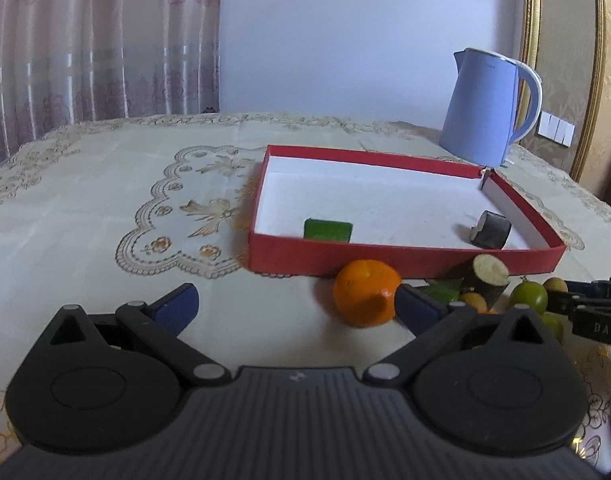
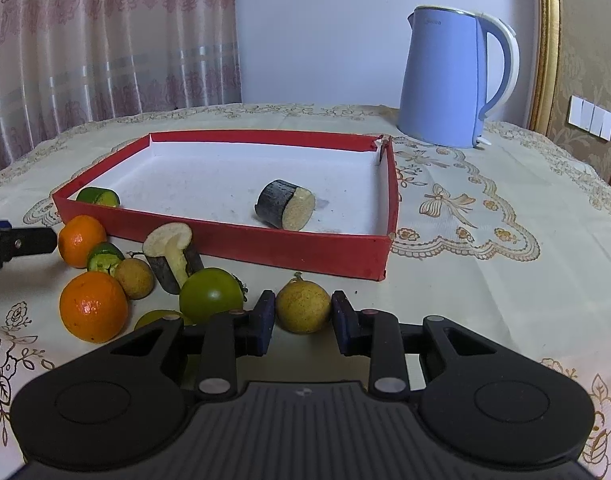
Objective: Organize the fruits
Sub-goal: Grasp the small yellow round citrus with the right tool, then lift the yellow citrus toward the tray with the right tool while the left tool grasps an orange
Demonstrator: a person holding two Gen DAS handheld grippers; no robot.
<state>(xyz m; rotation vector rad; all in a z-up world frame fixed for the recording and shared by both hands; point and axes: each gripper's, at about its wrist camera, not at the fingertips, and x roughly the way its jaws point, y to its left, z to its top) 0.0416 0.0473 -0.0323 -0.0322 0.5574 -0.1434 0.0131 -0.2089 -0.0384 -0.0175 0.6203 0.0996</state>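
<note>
My right gripper [image 2: 303, 316] is shut on a yellow-brown round fruit [image 2: 302, 308] that rests on the tablecloth in front of the red tray [image 2: 241, 240]. My left gripper [image 1: 297, 306] stands open, with an orange [image 1: 365, 298] between its fingers, close to the right fingertip [image 1: 415, 308]. Inside the tray lie a green cut piece [image 2: 99, 197] and a dark-skinned cut piece [image 2: 285, 204]. In front of the tray are a second orange [image 2: 92, 306], a green round fruit [image 2: 210, 294], a small brown fruit [image 2: 134, 278] and another dark-skinned piece [image 2: 171, 256].
A blue kettle [image 2: 445, 80] stands behind the tray at the back right. Curtains hang behind the table's far left edge. The embroidered tablecloth [image 2: 485, 240] is bare to the right of the tray. A finger of the left gripper [image 2: 29, 242] pokes in beside the fruit pile.
</note>
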